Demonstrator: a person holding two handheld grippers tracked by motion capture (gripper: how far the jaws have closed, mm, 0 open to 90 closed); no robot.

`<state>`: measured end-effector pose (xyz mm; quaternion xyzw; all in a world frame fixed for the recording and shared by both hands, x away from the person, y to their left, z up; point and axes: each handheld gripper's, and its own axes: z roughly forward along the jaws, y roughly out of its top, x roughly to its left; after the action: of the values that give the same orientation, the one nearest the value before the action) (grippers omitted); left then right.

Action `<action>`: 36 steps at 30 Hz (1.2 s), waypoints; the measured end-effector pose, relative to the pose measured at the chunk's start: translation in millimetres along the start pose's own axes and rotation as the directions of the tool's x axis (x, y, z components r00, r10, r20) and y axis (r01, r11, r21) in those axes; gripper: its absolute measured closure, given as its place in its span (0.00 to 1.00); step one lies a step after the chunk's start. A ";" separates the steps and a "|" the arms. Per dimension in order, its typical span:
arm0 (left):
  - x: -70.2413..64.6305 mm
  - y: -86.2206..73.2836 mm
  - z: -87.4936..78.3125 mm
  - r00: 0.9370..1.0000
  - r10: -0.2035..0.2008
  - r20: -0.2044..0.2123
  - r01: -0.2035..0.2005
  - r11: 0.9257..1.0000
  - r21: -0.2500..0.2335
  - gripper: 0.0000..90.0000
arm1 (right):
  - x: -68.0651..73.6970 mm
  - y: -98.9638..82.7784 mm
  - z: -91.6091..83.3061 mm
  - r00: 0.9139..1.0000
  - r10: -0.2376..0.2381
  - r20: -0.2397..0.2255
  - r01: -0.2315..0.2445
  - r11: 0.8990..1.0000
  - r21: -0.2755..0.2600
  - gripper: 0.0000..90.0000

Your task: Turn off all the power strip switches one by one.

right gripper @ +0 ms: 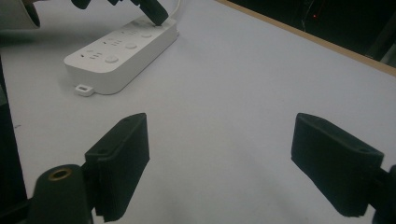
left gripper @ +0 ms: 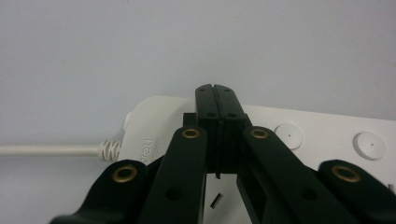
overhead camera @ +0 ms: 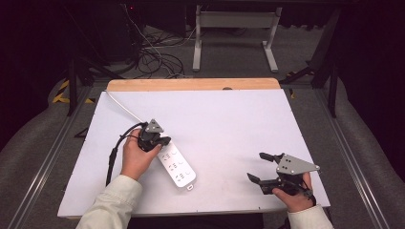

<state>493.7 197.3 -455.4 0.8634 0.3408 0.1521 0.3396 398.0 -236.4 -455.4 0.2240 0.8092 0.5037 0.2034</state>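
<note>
- Power strip [overhead camera: 176,166], white, lies flat on the white table [overhead camera: 229,124], left of the middle, running at a slant from its cord end farther up the table down to a small hanging tab at the end nearest the person.
- Its top shows three socket groups with round buttons beside them; in the left gripper view two of those buttons sit to the right of the jaw tips.
- White cord [overhead camera: 125,109] leaves the strip's far end and runs up and to the left across the table toward the wooden edge [overhead camera: 191,84] at the back.
- Left gripper [overhead camera: 164,141] is held in the left hand [overhead camera: 135,157] over the cord end of the strip. Its jaws are pressed together, pad against pad, with nothing between them.
- In the left gripper view the closed tips [left gripper: 217,100] point down at the strip's top near where the cord enters; in the right gripper view the tip looks to be touching that surface, though whether it presses I cannot tell.
- Right gripper [overhead camera: 260,167] is held in the right hand [overhead camera: 296,195] near the table's near right corner, well apart from the strip. Its jaws stand wide apart, holding nothing, above bare table.
- Right gripper view looks across the table between those spread jaws, with the strip lying farther off at the upper left.
</note>
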 end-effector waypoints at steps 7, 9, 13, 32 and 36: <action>-0.1 -1.8 1.7 1.000 -0.004 0.001 0.004 1.000 -0.002 1.00 | 0.4 0.2 -0.2 1.000 -0.004 -0.001 0.004 1.000 0.000 0.22; -0.9 -2.2 1.9 1.000 0.003 -0.007 -0.003 1.000 -0.008 1.00 | 0.5 0.3 -0.4 1.000 -0.005 0.000 0.005 1.000 0.000 0.22; -2.2 -3.3 2.0 1.000 -0.002 -0.006 0.002 1.000 -0.010 1.00 | 0.7 0.3 -0.2 1.000 -0.007 -0.001 0.007 1.000 0.001 0.22; -1.4 -4.4 3.5 1.000 -0.016 -0.001 0.016 1.000 -0.015 1.00 | 0.8 0.3 -0.3 1.000 -0.007 -0.003 0.007 1.000 0.000 0.22; -3.7 -5.3 -3.0 0.999 -0.018 -0.033 0.017 1.000 -0.024 1.00 | 1.1 0.5 -1.6 1.000 -0.003 -0.005 0.003 1.000 -0.004 0.22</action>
<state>487.0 199.0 -457.1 0.8536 0.3520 0.1675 0.3456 396.2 -236.8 -454.4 0.2210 0.8089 0.5056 0.2028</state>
